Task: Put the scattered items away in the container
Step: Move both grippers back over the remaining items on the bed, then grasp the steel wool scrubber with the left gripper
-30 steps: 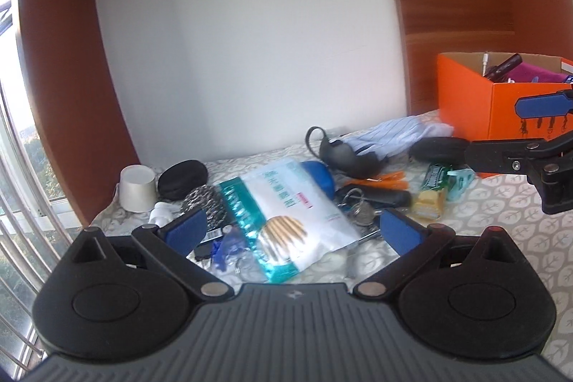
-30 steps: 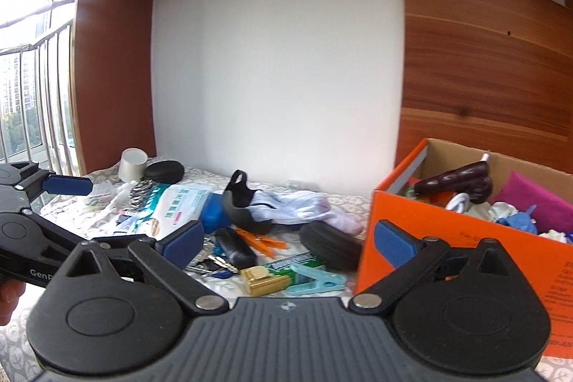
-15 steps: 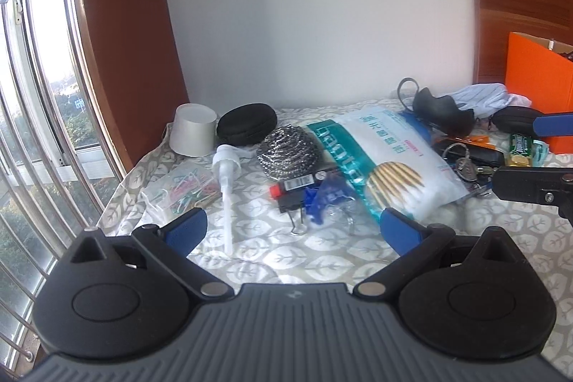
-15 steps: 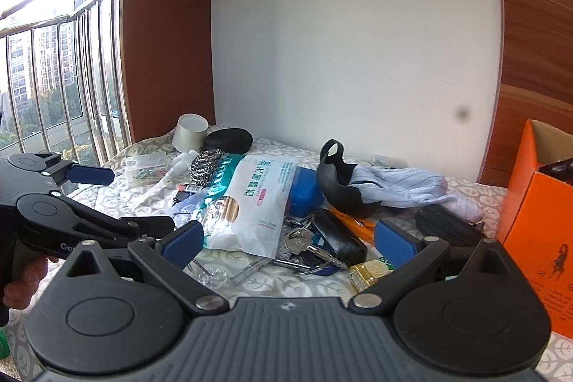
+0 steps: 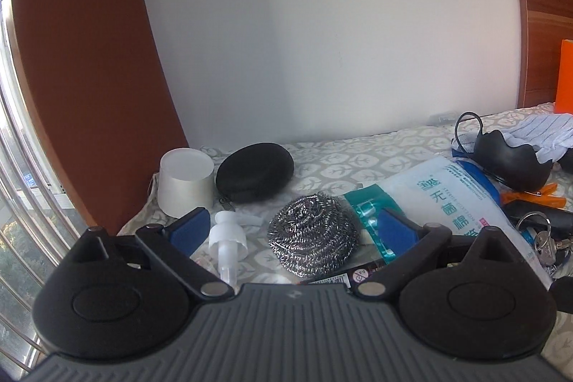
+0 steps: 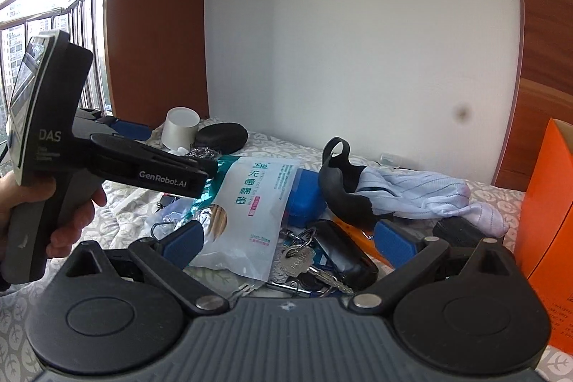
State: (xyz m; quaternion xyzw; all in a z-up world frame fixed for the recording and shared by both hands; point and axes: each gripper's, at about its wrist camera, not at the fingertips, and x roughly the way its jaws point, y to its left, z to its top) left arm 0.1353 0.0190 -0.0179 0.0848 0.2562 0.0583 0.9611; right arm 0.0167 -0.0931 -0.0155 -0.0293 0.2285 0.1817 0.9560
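Observation:
Scattered items lie on a leaf-patterned cloth. My left gripper (image 5: 292, 226) is open, low over the cloth, with a steel wool scourer (image 5: 311, 235) sitting between its fingers and a white pump head (image 5: 229, 235) just inside the left finger. My right gripper (image 6: 288, 240) is open above a bunch of keys (image 6: 297, 264) and a black key fob (image 6: 343, 256). A cotton swab bag (image 6: 250, 203) lies under its left finger. The orange box (image 6: 548, 221) stands at the right edge. The right wrist view also shows the left gripper (image 6: 170, 149) held in a hand (image 6: 53, 203).
An upturned white cup (image 5: 184, 183) and a black oval case (image 5: 254, 170) sit at the back left by a brown panel. To the right lie a black curved piece (image 6: 340, 188), a white cloth (image 6: 422, 192), a blue box (image 6: 304, 203) and an orange clothespin (image 5: 537, 197). A window railing is on the left.
Both grippers swung left, away from the orange box, and came lower. The left one closed in on the scourer and pump head; the right one now hangs over the keys.

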